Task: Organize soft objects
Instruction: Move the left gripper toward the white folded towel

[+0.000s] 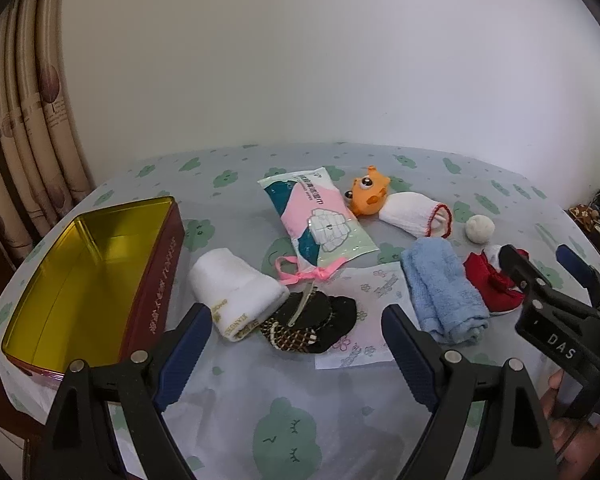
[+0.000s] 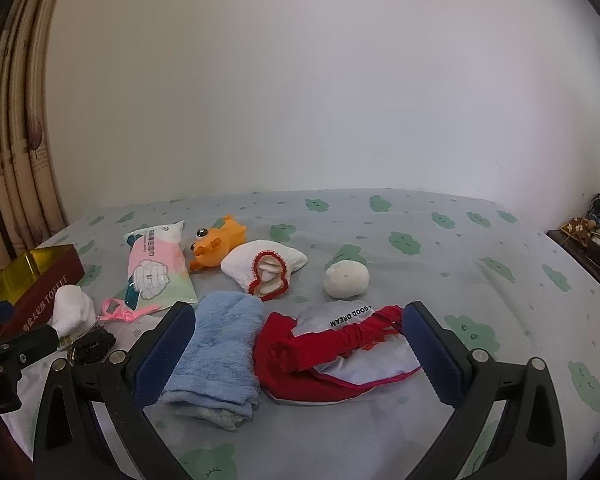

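A: Quick, what's my left gripper [image 1: 296, 344] doing?

B: Jaws wide, empty, hovering over the bed sheet [image 1: 300, 420] in front of the folded white towel [image 1: 236, 292] and the black patterned piece [image 1: 312, 326].

A: My right gripper [image 2: 300, 344]?

B: Also spread wide, nothing held. It hangs above the red and grey cloth [image 2: 332, 344], with the blue towel [image 2: 216, 352] just beside its left finger.

A: Where does the tin sit?

B: The open red tin [image 1: 100, 276], gold inside, sits at the sheet's left edge, nothing in it that I can see.

A: Rest of the soft stuff?

B: All on the sheet: tissue pack [image 1: 320, 220] with a pink ribbon [image 1: 300, 274] at its near end, orange toy [image 1: 366, 196] touching the red-trimmed white glove [image 1: 416, 214], white ball [image 1: 480, 229] near it.
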`<state>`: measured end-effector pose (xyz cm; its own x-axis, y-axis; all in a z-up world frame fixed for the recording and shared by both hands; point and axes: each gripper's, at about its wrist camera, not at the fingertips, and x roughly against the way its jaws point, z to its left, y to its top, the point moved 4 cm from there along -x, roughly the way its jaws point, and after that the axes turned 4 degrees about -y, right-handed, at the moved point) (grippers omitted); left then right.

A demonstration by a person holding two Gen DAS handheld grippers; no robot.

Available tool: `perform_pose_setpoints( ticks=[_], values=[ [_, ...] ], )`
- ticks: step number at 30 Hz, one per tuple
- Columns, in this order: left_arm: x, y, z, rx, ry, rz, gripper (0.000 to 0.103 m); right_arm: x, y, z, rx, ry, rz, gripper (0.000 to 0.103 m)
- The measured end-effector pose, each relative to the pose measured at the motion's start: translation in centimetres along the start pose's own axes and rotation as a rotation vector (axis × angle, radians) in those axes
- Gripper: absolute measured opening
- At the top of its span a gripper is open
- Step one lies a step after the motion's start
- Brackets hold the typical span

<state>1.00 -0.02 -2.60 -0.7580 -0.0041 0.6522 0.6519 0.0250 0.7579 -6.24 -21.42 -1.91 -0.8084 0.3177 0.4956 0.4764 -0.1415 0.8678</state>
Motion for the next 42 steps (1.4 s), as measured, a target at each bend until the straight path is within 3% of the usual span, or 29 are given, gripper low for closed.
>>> perform_pose_setpoints(
  ticks=[13,23,42],
  values=[
    [-1.0,-0.1,1.0,0.022,0.011,0.032,0.089,-0.3,0.1,0.2,0.01,0.015,0.008,0.103],
    [-2.4,-0.6,3.0,0.093,0.017,0.086,0.089,-0.4,0.0,0.1,-0.001,0.047,0.011,0.103],
    [-3.9,-1.1,4.2,0.085,0.043,0.121,0.089,-0.8,-0.1,0.1,-0.005,0.084,0.025,0.103]
  ],
)
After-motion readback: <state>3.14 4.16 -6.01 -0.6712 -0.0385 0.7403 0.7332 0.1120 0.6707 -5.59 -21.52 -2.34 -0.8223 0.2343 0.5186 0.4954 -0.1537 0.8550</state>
